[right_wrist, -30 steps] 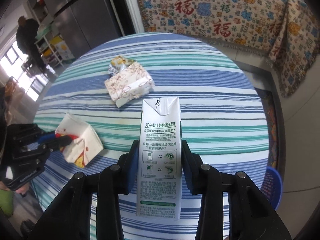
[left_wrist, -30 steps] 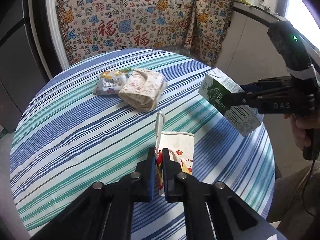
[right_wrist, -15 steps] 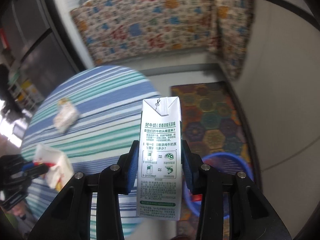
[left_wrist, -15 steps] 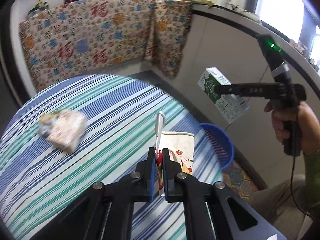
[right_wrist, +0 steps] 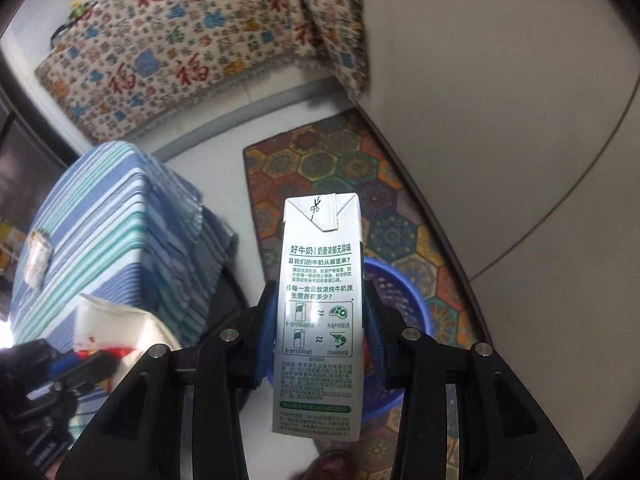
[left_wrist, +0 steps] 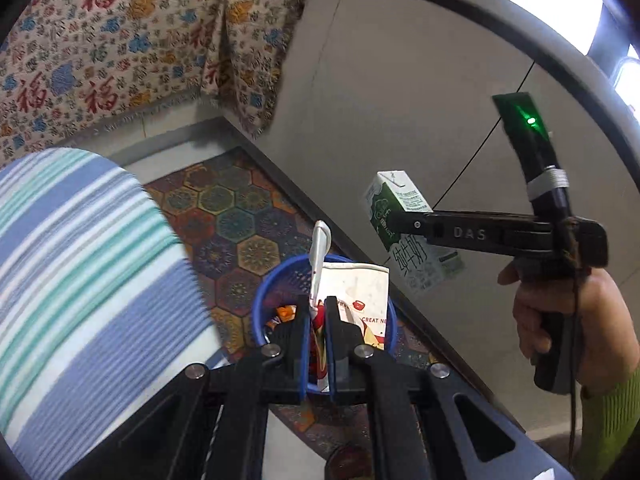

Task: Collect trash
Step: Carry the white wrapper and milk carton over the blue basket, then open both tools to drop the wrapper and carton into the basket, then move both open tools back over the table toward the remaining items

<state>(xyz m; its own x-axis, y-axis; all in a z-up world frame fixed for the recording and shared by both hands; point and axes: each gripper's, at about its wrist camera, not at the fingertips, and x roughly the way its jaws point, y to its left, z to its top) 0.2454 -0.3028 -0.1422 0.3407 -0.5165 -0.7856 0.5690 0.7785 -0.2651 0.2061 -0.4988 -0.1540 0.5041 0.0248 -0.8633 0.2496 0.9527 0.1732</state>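
Note:
My left gripper (left_wrist: 316,312) is shut on a white snack wrapper (left_wrist: 356,292) with red print and holds it in the air right over the blue trash basket (left_wrist: 272,292) on the floor. My right gripper (right_wrist: 320,312) is shut on a white and green milk carton (right_wrist: 320,304) and holds it upright above the same basket (right_wrist: 400,292). In the left wrist view the carton (left_wrist: 394,200) hangs to the right of the basket. The wrapper (right_wrist: 116,320) shows at lower left in the right wrist view.
The round table with the striped blue and teal cloth (left_wrist: 80,264) is to the left, with a folded packet (right_wrist: 38,256) on it. A patterned hexagon rug (left_wrist: 224,208) lies under the basket. A grey cabinet wall (left_wrist: 400,100) stands right behind.
Both grippers have swung right, off the table, with their loads. The basket on the floor has come under the wrapper and the carton.

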